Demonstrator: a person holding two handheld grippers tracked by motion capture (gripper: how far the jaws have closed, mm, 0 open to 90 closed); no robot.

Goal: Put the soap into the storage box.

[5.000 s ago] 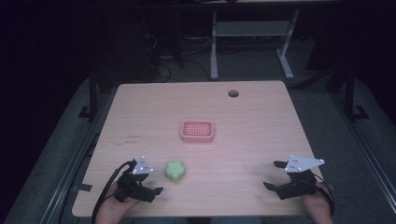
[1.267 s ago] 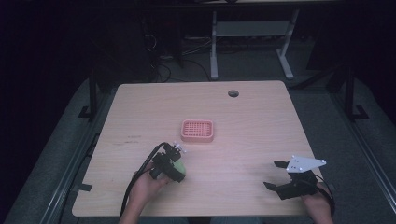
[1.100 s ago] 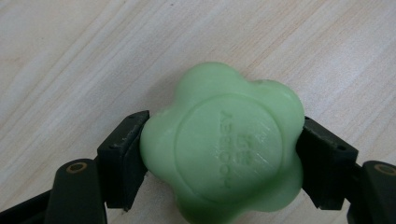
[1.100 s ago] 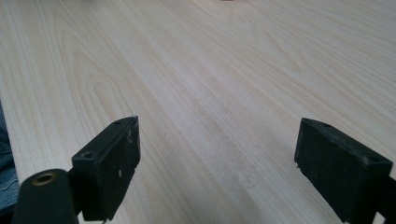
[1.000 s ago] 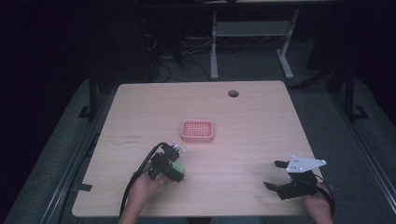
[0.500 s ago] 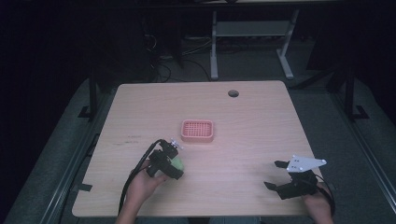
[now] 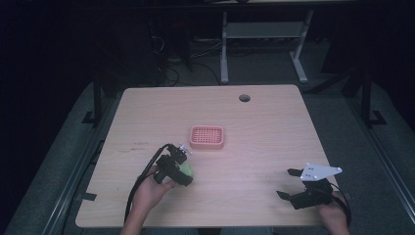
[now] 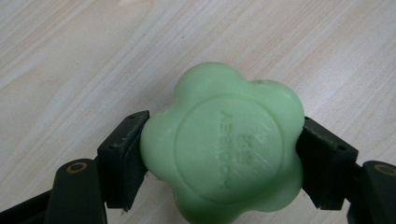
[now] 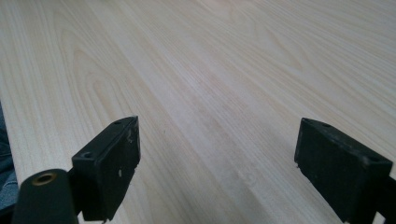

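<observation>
Soap [image 8: 222,147], green and flower-shaped, is sitting clamped between the left hand-held gripper's [image 7: 177,168] jaws at lower left of the counter [image 7: 264,122], with the pink tray [image 7: 207,137] lying just up-right, while the right hand-held gripper [image 7: 301,185] is idling wide open, empty.

I count one green flower-shaped soap bar [image 8: 223,144], one pink perforated soap dish [image 7: 207,137] and one round cable hole [image 7: 244,98] in my one wooden surface [image 7: 264,132]. I have two grippers, left [image 7: 182,169] and right [image 7: 291,183].
</observation>
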